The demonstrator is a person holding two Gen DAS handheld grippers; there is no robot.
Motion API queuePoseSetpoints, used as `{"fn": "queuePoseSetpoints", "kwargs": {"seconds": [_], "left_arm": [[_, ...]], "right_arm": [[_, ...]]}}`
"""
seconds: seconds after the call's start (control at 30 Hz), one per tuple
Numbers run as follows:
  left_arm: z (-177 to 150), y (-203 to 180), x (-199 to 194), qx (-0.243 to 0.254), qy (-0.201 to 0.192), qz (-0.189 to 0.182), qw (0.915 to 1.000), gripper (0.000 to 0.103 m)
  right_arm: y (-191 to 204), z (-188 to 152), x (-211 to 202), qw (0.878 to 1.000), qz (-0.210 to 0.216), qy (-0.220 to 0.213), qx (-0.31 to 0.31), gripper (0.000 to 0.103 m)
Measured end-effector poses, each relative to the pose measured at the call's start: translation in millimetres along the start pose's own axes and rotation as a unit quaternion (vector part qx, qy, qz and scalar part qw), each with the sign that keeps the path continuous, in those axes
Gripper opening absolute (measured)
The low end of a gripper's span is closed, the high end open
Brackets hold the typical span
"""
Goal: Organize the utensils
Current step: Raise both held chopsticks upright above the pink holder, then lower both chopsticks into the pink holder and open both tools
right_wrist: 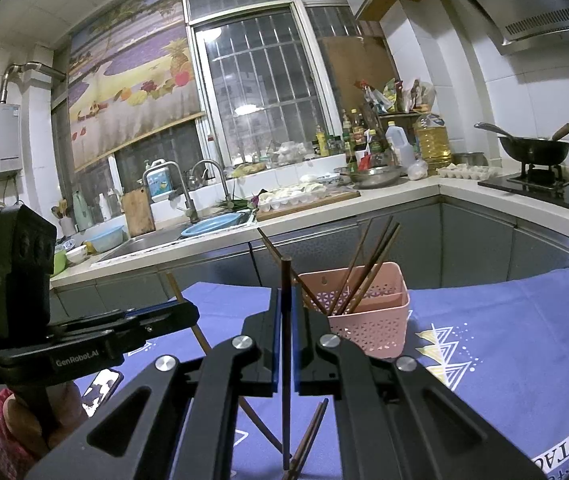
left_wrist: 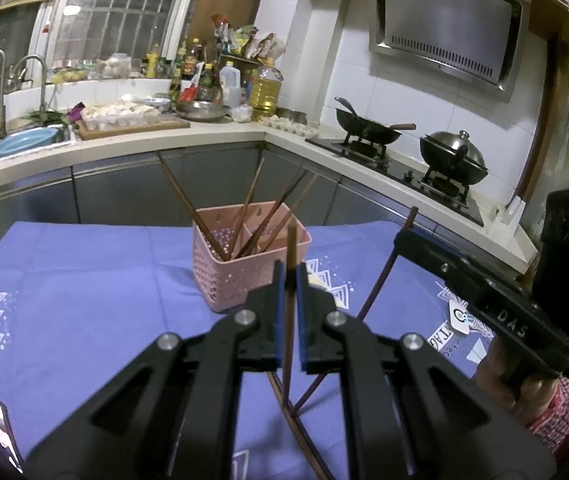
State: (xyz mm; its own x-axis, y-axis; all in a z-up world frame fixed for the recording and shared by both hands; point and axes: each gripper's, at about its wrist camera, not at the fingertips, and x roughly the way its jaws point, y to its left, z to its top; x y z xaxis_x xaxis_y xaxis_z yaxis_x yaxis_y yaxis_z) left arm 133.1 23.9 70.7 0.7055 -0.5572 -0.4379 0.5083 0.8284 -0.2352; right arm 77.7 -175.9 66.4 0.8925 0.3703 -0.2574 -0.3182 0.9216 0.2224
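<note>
1. A table under a purple cloth (left_wrist: 84, 280) with white and yellow triangle prints carries everything; its far edge faces grey kitchen cabinets and a pale counter (left_wrist: 212, 130).

2. A pink perforated basket (left_wrist: 228, 276) stands upright near the middle of the table's far edge. A divider splits it into compartments.

3. Several brown chopsticks in the basket (left_wrist: 188, 204) lean out over its rim at different angles, fanned apart; their lower ends sit in the compartments, though which stick is in which I cannot tell.

4. The left gripper (left_wrist: 291, 276) sits on the near side of the basket, tips close to its near wall. Its fingers are pressed almost together on one upright chopstick (left_wrist: 291, 248), whose top rises above the fingertips and whose lower part runs down between the blue pads.

5. The right gripper (right_wrist: 284, 300) is beside the left one, toward the table's right side, also short of the basket. Its fingers are likewise clamped on a single dark chopstick (right_wrist: 285, 276), held upright with its squared top just above the tips.

6. Loose chopsticks (right_wrist: 308, 436) lie on the cloth near the table's near edge, below the two grippers, crossing one another.

7. A phone (right_wrist: 100, 394) lies flat on the cloth toward the near left corner.
</note>
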Motion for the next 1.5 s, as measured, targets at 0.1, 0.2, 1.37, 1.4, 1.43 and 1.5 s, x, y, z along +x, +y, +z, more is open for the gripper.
{"fn": "queuePoseSetpoints", "kwargs": {"seconds": [0.1,0.2,1.37,1.4,1.43,1.5], "left_arm": [[-0.2,-0.4,0.7,0.000,0.000,0.000,1.0000,0.005],[0.2,0.5,0.6,0.000,0.000,0.000,1.0000,0.005],[117.5,-2.6,-1.4,0.016,-0.087,0.025,0.9958,0.005],[125.4,-3.1,2.2,0.020,-0.093,0.032,0.9950,0.005],[130.8,-3.6,5.7,0.025,-0.098,0.039,0.9941,0.005],[139.9,-5.5,18.6,0.041,-0.102,0.057,0.9923,0.005]], "right_arm": [[0.0,0.2,0.0,1.000,0.001,0.000,0.000,0.005],[0.0,0.4,0.1,1.000,0.001,0.000,0.000,0.005],[-7.3,118.8,32.9,0.997,-0.011,-0.080,-0.020,0.005],[-6.7,125.5,38.3,0.996,-0.016,-0.090,-0.025,0.005],[-6.7,129.8,43.0,0.995,-0.019,-0.097,-0.030,0.005],[-7.2,137.3,56.4,0.993,-0.025,-0.109,-0.038,0.005]]}}
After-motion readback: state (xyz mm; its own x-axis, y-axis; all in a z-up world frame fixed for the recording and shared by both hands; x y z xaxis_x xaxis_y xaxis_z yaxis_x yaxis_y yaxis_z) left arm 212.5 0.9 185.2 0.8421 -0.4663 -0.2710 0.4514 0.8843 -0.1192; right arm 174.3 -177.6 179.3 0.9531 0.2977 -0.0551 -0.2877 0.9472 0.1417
